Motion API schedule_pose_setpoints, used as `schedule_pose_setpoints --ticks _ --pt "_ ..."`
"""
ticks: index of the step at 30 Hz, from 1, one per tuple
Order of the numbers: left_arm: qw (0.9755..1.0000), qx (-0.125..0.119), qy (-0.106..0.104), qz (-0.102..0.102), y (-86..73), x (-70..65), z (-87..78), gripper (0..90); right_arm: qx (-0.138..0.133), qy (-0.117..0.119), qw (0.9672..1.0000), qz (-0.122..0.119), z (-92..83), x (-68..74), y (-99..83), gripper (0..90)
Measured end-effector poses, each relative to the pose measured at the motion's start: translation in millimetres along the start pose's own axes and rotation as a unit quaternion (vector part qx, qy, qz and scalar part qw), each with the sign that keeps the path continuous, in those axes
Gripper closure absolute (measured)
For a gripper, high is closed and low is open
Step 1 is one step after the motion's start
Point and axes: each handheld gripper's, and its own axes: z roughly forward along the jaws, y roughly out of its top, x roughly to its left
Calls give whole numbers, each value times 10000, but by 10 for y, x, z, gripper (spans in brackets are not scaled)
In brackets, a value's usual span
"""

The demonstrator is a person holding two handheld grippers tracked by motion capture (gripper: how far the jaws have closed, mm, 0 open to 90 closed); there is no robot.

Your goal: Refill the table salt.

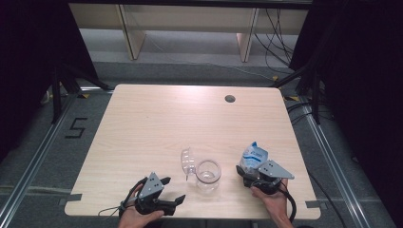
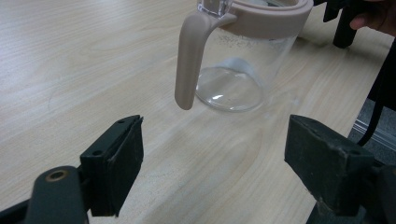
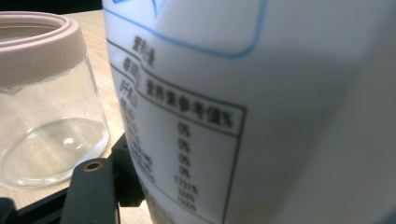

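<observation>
A clear glass jar with a beige rim stands near the table's front edge, its clear lid swung open to the left. In the left gripper view the jar shows a beige handle pointing toward me. My left gripper rests left of the jar, open with nothing between its jaws. Right of the jar, my right gripper holds a white bag with blue print upright. The bag stands close before the right gripper view's camera, one finger against its side, beside the jar.
The wooden table has a round cable hole at the back right. Both hands sit close to the front edge. A taped "5" marks the floor to the left, and cables lie on the floor behind.
</observation>
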Motion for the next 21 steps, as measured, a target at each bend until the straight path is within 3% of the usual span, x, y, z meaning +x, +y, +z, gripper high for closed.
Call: schedule_pose_setpoints --ticks 6,21 --pt "10000 -33 -23 -90 -5 -9 9 194 2 5 10000 -9 -2 1 0 381" --pt "10000 24 -12 -55 -2 -5 -1 196 28 -33 9998 -195 -8 2 23 405"
